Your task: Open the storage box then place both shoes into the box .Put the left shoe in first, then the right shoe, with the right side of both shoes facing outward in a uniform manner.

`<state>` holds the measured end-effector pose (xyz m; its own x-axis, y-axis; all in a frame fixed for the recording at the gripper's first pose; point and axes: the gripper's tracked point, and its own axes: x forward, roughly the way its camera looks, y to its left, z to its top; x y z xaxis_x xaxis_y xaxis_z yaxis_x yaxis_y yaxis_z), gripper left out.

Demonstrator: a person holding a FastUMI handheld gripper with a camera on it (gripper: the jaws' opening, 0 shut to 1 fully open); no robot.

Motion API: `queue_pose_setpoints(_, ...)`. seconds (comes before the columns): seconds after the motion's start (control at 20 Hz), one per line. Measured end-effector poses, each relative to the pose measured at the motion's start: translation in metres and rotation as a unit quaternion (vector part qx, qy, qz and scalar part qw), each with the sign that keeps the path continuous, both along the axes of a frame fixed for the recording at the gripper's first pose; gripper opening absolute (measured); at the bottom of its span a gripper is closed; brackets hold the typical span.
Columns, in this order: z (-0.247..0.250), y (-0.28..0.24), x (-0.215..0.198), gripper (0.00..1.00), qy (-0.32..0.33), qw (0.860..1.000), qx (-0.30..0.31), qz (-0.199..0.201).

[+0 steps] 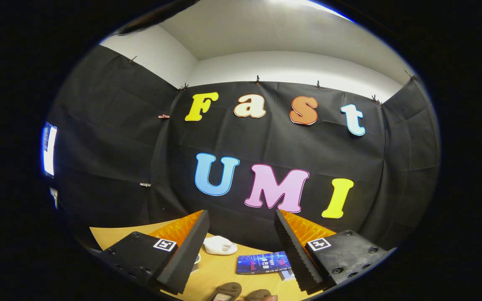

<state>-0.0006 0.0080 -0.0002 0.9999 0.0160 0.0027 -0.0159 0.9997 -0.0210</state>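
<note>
The gripper is spread wide, holding nothing. Two shoes lie side by side between the fingers; their heading is unclear.

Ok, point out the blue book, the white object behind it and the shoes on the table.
blue book [262,263], gripper view, middle of its cover, between the open fingers.
white object [220,246], gripper view, its top surface, beyond the fingers.
shoes [225,291], gripper view, insole of the left-hand one, between the fingers.
</note>
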Motion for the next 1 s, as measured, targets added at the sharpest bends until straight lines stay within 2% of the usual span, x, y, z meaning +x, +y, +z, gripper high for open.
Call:
queue_pose_setpoints(0.15, -0.002, 0.001, 0.0, 0.97, 0.003, 1.0, 0.004, 0.003)
queue_pose_setpoints(0.35, -0.011, 0.017, 0.005, 0.97, 0.014, 0.998, 0.036, 0.039)
queue_pose_setpoints(0.55, -0.022, 0.026, 0.014, 0.97, 0.031, 0.997, 0.038, 0.061)
queue_pose_setpoints(0.65, -0.029, 0.036, 0.017, 0.97, 0.035, 0.995, 0.047, 0.084)
queue_pose_setpoints(0.7, -0.037, 0.048, 0.02, 0.97, 0.047, 0.991, 0.061, 0.108)
queue_pose_setpoints(0.75, -0.047, 0.066, 0.02, 0.97, 0.064, 0.984, 0.083, 0.142)
queue_pose_setpoints(0.85, -0.071, 0.101, 0.017, 0.98, 0.108, 0.962, 0.138, 0.21)
queue_pose_setpoints(1.0, -0.107, 0.127, 0.011, 0.98, 0.169, 0.924, 0.223, 0.26)
